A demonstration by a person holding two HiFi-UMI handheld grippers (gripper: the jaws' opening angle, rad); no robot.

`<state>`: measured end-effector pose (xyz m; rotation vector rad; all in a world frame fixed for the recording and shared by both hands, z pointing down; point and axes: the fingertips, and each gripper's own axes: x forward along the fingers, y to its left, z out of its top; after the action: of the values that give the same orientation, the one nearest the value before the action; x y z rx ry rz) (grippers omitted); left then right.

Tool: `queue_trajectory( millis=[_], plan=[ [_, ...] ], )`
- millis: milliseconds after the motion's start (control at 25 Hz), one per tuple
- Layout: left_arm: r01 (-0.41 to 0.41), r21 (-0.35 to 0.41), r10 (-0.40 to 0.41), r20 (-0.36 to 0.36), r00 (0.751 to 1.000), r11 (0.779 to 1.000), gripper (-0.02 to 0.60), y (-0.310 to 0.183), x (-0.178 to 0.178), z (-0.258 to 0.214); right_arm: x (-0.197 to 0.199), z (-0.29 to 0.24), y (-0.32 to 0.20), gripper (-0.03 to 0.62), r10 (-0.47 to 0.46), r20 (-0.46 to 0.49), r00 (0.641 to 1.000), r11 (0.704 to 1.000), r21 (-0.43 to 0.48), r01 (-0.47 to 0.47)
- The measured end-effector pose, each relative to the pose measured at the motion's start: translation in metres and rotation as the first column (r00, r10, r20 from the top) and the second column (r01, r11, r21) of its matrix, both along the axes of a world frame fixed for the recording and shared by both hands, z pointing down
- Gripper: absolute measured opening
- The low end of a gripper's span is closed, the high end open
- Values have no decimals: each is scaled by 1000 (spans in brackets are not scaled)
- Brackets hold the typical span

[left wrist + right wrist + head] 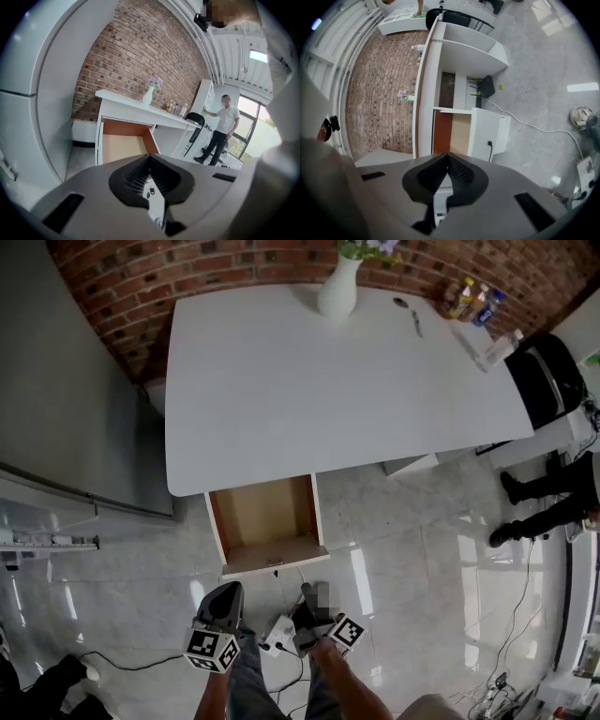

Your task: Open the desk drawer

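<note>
The white desk [328, 381] stands against a brick wall. Its drawer [267, 517] is pulled out, showing a bare wooden inside, with the white front panel [275, 559] nearest me. Both grippers hang low in the head view, clear of the drawer front and touching nothing. My left gripper [225, 601] has its jaws together and empty. My right gripper [307, 596] is also shut with nothing between its pads. The left gripper view shows the drawer [123, 145] beyond the shut left gripper [149, 157]. The right gripper view shows the drawer [459, 133] and its dark handle [490, 144] past the right gripper [448, 157].
A white vase [338, 287], bottles [473, 301] and small items sit at the desk's far edge. A black chair [544, 376] and a standing person [548, 502] are at right. A power strip [279, 634] with cables lies on the floor by my feet. A grey cabinet [66, 409] flanks the left.
</note>
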<state>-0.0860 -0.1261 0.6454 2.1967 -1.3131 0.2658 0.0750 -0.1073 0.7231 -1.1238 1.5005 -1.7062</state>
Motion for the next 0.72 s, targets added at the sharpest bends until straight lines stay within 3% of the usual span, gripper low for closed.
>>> queue_trajectory(
  millis=[120,200,360,440,480,640,720],
  plan=[
    [-25,4,25,4,1000,1000,12,8,8,-24,6,-36,-8,17,-44,-71,997,998,48,47],
    [-42,5,42,13,999,999,12,11,11,-38,8,-57,-15,17,-92,-184,979,992,72,107],
    [-72,30,71,17,997,997,12,9,23,-70,2,-112,-32,17,-195,-488,851,932,179,316],
    [-95,61,93,33,995,994,12,-3,29,-89,-2,-141,-47,17,-200,-616,762,887,217,408],
    [-109,75,106,42,993,991,12,-8,34,-100,-3,-156,-52,17,-197,-684,702,858,227,461],
    [-140,106,134,66,989,984,12,-3,47,-142,-14,-216,-42,17,-129,-904,407,713,201,672],
    [-126,126,117,76,990,984,12,-4,45,-163,-23,-245,-40,17,-63,-947,315,658,198,726]
  ],
)
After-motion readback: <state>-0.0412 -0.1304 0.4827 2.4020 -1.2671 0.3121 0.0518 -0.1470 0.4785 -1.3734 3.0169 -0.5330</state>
